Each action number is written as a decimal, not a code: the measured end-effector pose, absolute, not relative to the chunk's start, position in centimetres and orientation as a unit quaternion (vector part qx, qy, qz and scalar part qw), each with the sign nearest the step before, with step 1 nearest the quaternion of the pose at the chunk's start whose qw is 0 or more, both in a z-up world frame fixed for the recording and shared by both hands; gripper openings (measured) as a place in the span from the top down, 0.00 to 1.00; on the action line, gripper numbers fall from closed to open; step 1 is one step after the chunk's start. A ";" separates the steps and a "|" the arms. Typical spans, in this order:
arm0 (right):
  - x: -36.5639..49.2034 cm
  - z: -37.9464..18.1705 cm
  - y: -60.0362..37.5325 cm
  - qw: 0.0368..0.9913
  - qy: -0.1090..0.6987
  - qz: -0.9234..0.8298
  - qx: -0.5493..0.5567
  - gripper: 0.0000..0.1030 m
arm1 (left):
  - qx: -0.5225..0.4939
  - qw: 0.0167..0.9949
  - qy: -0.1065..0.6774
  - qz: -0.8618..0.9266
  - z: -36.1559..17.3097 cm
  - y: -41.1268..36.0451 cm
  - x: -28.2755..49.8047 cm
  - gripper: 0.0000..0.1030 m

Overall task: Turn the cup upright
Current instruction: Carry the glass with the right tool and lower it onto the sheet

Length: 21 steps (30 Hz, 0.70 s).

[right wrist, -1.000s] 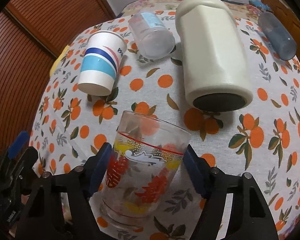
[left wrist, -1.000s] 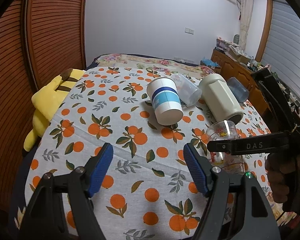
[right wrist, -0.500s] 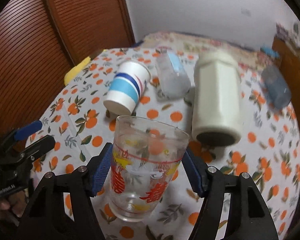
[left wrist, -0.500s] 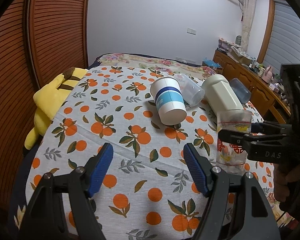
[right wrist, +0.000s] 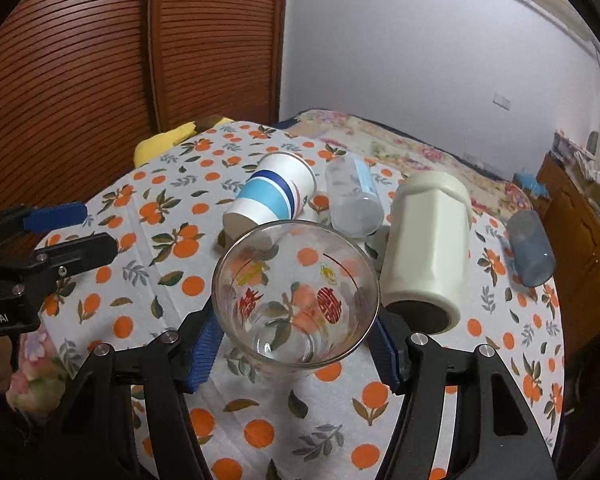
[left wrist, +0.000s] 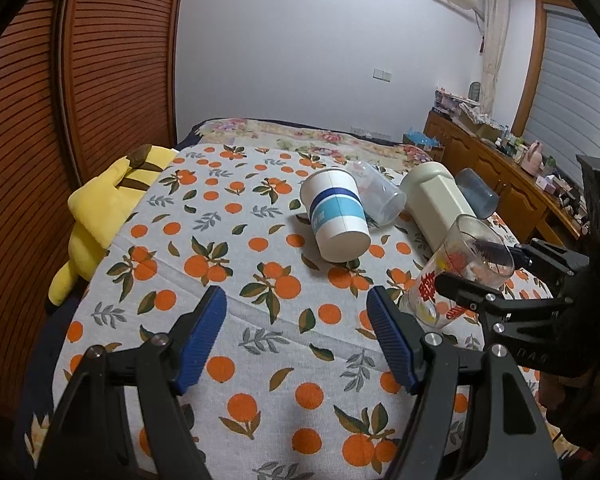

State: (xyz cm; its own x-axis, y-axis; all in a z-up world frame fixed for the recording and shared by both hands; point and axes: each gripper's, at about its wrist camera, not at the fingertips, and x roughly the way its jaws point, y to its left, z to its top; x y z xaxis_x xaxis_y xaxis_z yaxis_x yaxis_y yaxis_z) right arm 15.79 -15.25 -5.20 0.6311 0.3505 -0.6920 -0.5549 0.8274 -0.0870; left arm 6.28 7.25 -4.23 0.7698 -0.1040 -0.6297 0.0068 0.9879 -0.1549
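A clear glass cup (right wrist: pixel 296 296) with red, yellow and orange print sits between the blue pads of my right gripper (right wrist: pixel 296 344), which is shut on it. Its mouth faces up toward the right wrist camera. In the left wrist view the glass cup (left wrist: pixel 458 276) leans, mouth tilted to the right, base on or just above the orange-print tablecloth (left wrist: pixel 260 300), with my right gripper (left wrist: pixel 496 276) around it. My left gripper (left wrist: pixel 296 336) is open and empty, low over the cloth to the cup's left.
Lying on their sides behind the glass: a white paper cup with blue bands (right wrist: pixel 272 196), a clear plastic cup (right wrist: pixel 354 198), a cream tumbler (right wrist: pixel 428 244) and a blue-grey cup (right wrist: pixel 530 246). A yellow plush toy (left wrist: pixel 100 216) lies at the table's left edge.
My right gripper has swung the glass cup from near upright to a lean, mouth now toward the right wrist camera. My left gripper has stayed in place, open.
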 end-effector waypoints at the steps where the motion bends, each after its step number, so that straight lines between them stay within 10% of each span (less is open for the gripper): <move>1: 15.8 -5.2 -15.3 0.891 0.346 0.255 -0.148 0.36 | -0.070 0.939 0.336 -0.028 -4.2 7.2 6.2 0.29; 21: 15.5 -3.9 -16.4 0.892 0.353 0.269 -0.092 0.24 | -0.046 0.962 0.270 -0.006 -1.4 6.3 4.8 0.25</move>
State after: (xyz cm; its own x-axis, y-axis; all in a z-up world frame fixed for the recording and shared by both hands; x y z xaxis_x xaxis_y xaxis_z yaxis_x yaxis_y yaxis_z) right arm 15.46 -16.42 -3.90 0.6065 0.4139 -0.6789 -0.5436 0.8389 0.0259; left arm 4.81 6.31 -1.40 0.8544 -0.0363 -0.5184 -0.0128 0.9958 -0.0910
